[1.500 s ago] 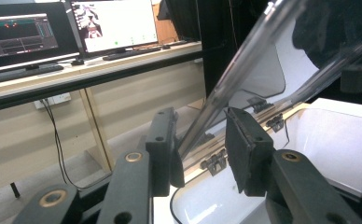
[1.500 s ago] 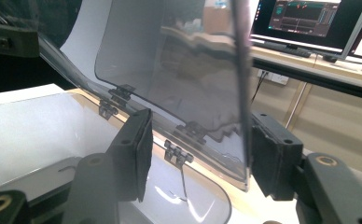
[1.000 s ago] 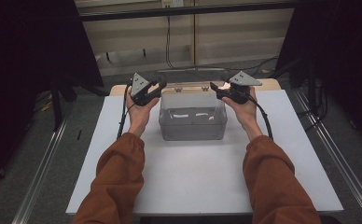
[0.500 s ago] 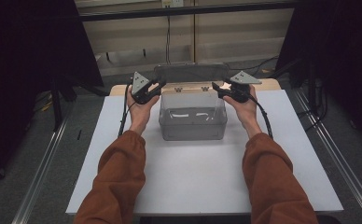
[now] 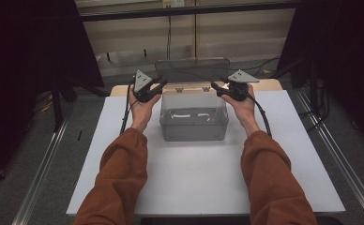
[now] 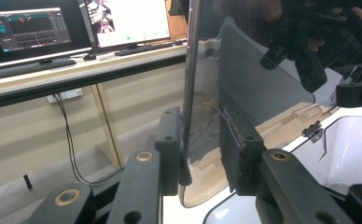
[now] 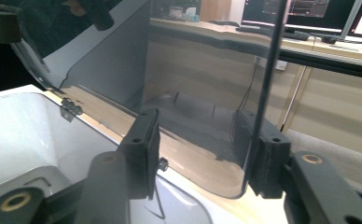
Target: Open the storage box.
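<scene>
A clear plastic box (image 5: pixel 194 124) stands at the back middle of the white table top (image 5: pixel 194 183). Its smoked hinged lid (image 5: pixel 193 70) stands upright over the back rim. My left gripper (image 5: pixel 160 84) is shut on the lid's left side lip. In the left gripper view that lid (image 6: pixel 258 79) sits between the jaws of my left gripper (image 6: pixel 202 154). My right gripper (image 5: pixel 215 86) has just been closing its jaws on the lid's right side lip. In the right gripper view the lid (image 7: pixel 193 70) spans the gap of my right gripper (image 7: pixel 200 154), above the box (image 7: pixel 20 126).
Small metal hinges (image 7: pixel 70 108) join lid and box at the back. A wooden board (image 5: pixel 269 84) shows behind the white top. Metal rails (image 5: pixel 39 164) run along both sides of the table. A desk with monitors (image 6: pixel 39 28) lies beyond, with dark curtains at both sides.
The lid has swung up from lying low over the box to standing upright. Both hands have stayed at the box's back corners.
</scene>
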